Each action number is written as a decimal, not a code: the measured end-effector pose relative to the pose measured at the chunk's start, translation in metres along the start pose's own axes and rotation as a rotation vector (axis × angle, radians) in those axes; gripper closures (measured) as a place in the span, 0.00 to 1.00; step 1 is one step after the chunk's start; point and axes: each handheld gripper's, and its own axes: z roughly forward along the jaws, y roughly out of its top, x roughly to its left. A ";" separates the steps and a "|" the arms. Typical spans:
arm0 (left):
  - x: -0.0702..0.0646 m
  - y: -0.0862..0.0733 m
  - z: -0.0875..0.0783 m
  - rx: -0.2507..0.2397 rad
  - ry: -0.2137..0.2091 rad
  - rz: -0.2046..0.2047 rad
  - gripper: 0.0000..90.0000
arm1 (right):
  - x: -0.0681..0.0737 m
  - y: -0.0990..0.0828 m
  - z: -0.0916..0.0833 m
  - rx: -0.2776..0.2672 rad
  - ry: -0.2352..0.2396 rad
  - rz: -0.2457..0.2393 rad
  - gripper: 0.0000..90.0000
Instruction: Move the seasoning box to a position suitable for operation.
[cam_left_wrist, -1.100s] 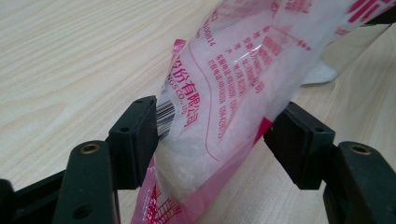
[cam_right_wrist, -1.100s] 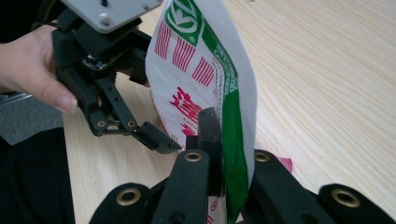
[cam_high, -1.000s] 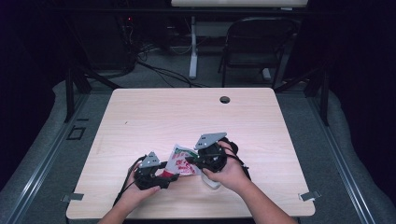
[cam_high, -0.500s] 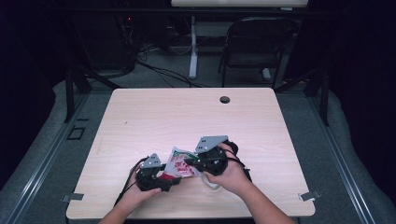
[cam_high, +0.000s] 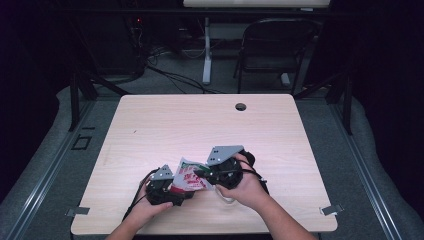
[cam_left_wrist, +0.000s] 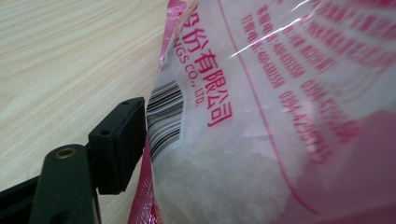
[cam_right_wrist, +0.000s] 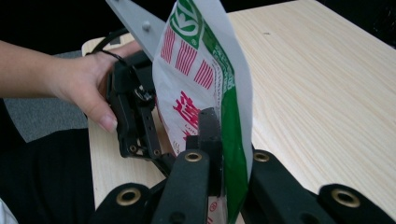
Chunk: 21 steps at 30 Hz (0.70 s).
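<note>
Right gripper (cam_right_wrist: 219, 154) is pinching the green edge of the snack bag (cam_high: 189, 176), left gripper (cam_high: 162, 187) clamped on its barcode end, so I've got it held between both just above the table's (cam_high: 200, 125) near edge, probably to tear it open

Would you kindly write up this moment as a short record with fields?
Object: plastic food packet, white with red and green print
Position: near edge of the wooden table
Left gripper: shut on the packet beside its barcode
Right gripper: shut on the packet's green edge
Packet pose: upright, edge-on in the right gripper view
Also on table: round cable hole
</note>
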 end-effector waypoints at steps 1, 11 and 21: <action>0.000 0.000 0.001 0.005 -0.003 0.005 0.31 | 0.000 0.000 0.000 -0.007 0.003 0.003 1.00; -0.001 0.001 -0.001 -0.014 0.004 0.030 0.44 | -0.002 0.003 -0.003 -0.026 0.015 0.020 1.00; -0.001 0.002 0.000 -0.006 0.044 0.052 0.50 | -0.002 0.001 -0.001 -0.030 0.007 0.028 1.00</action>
